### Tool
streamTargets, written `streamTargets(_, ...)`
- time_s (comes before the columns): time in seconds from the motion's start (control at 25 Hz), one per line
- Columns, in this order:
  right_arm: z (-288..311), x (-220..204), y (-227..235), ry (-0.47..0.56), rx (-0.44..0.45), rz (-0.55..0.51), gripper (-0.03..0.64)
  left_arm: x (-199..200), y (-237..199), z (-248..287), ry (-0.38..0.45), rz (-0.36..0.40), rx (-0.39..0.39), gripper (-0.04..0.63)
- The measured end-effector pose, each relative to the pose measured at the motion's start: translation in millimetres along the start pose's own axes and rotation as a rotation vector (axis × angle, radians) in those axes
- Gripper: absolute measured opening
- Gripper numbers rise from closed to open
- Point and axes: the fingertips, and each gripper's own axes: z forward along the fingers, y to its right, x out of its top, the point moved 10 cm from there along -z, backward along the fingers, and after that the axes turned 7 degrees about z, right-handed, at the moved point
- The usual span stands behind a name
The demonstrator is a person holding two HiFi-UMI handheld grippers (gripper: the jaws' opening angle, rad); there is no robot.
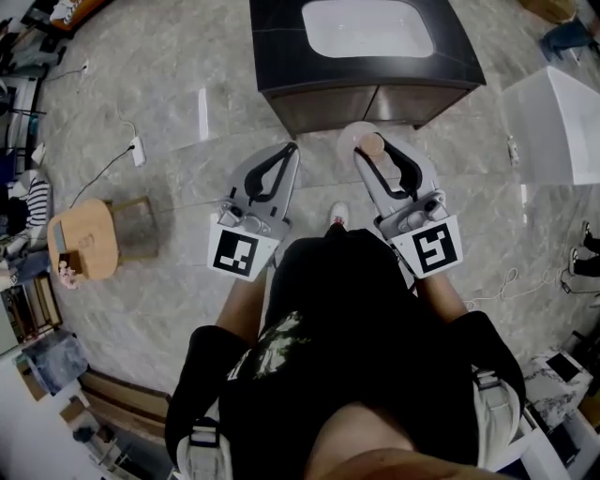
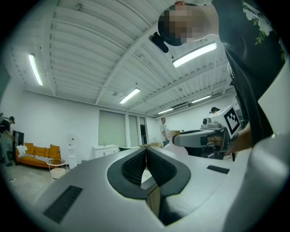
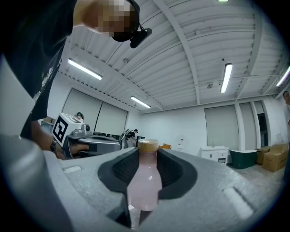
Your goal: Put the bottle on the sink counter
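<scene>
A pale pink bottle [image 3: 145, 181] with a tan cap stands upright between the jaws of my right gripper [image 3: 147, 156], which is shut on its neck. In the head view the bottle [image 1: 367, 142] shows as a pink round with its cap, held at the tip of the right gripper [image 1: 377, 150], just in front of the dark sink counter [image 1: 281, 56]. A white basin [image 1: 367, 28] is sunk into the counter's top. My left gripper [image 1: 292, 150] is level with the right one, its jaws pressed together on nothing [image 2: 146, 152].
A person's body and legs fill the lower head view. A wooden stool [image 1: 86, 242] stands at the left on the marble floor, with a power strip and cable [image 1: 137, 150] behind it. A white box [image 1: 555, 122] sits at the right.
</scene>
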Motion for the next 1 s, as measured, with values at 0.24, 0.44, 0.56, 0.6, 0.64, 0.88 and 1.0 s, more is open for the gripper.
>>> streamTargets(0.24, 10.7, -0.6, 38.9, 0.019, 0.006, 0.015, 0.115, -1.6, -1.3, 24.6, -0.04, 0.004, 0.019, 0.014)
streamTargets(0.44, 22.5, -4.2, 53.0, 0.022, 0.014, 0.022, 0.115, -11.8, -14.8, 35.5, -0.058, -0.014, 0.05, 0.014)
streamTargets(0.56, 31.8, -11.0, 60.5, 0.011, 0.005, 0.032, 0.116, -20.6, -24.7, 45.6, -0.056, -0.02, 0.046, 0.014)
streamTargets(0.6, 36.1, -13.3, 63.1, 0.007, -0.001, 0.035, 0.117, -23.8, -29.4, 49.9, -0.054, -0.021, 0.041, 0.014)
streamTargets(0.64, 41.3, -15.2, 65.8, 0.006, -0.006, 0.034, 0.116, -27.1, -35.1, 54.7, -0.05, -0.021, 0.034, 0.014)
streamTargets(0.88, 80.3, -18.7, 85.7, 0.001, -0.031, 0.022, 0.117, -40.2, -75.1, 88.9, -0.024, -0.026, 0.005, 0.014)
streamTargets(1.0, 114.3, -18.0, 100.8, 0.004, -0.038, 0.019, 0.117, -44.1, -107.6, 108.0, -0.006, -0.014, 0.0, 0.014)
